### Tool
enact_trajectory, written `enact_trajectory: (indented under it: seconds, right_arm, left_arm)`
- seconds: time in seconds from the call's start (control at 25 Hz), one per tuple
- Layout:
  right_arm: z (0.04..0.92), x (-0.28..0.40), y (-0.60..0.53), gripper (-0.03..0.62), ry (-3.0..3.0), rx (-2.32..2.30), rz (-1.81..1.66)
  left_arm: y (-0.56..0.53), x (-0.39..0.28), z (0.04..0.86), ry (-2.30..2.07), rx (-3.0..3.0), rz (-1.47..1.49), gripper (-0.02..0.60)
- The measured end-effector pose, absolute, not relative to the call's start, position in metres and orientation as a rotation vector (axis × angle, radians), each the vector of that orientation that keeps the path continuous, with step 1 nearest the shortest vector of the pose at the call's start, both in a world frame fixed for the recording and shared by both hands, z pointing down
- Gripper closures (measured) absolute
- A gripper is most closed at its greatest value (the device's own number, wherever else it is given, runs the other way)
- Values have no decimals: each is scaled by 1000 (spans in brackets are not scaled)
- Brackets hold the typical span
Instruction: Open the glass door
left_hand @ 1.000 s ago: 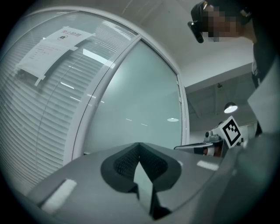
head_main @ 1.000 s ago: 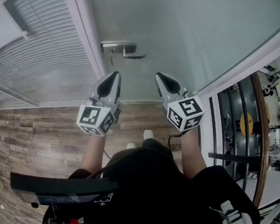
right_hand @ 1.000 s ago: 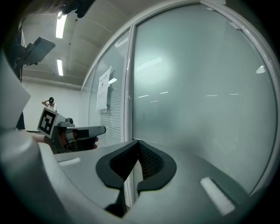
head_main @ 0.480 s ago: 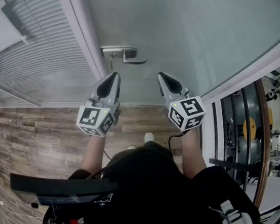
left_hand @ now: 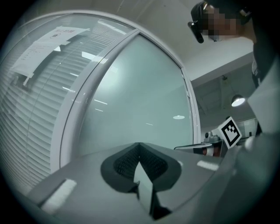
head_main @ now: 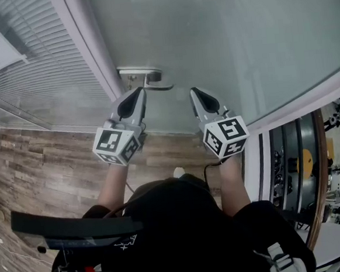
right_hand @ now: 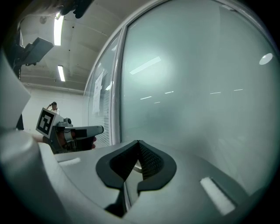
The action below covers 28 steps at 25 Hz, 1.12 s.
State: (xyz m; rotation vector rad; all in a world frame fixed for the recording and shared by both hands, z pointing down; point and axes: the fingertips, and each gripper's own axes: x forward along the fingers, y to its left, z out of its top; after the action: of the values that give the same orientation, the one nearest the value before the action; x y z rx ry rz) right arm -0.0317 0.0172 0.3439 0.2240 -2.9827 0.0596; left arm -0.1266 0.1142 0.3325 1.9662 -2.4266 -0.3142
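Grippers: left gripper [head_main: 136, 93], right gripper [head_main: 194, 93], jaws together, empty | glass door [head_main: 226, 34]: fills upper frame, likely heavy, rigid, slick | hold: metal lever handle [head_main: 154, 78], upper centre, just above left gripper

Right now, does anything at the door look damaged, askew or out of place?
Nothing stands out. The door glass is whole, the handle sits level, and the left claw and right claw are shut and empty.
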Motion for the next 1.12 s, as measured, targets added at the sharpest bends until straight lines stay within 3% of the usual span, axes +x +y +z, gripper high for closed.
enact_trajectory:
  seconds: [1.12]
  right_arm:
    - [357, -61, -19, 592, -2954, -302, 74]
  left_arm:
    - [65, -122, 347, -2581, 1682, -211, 581]
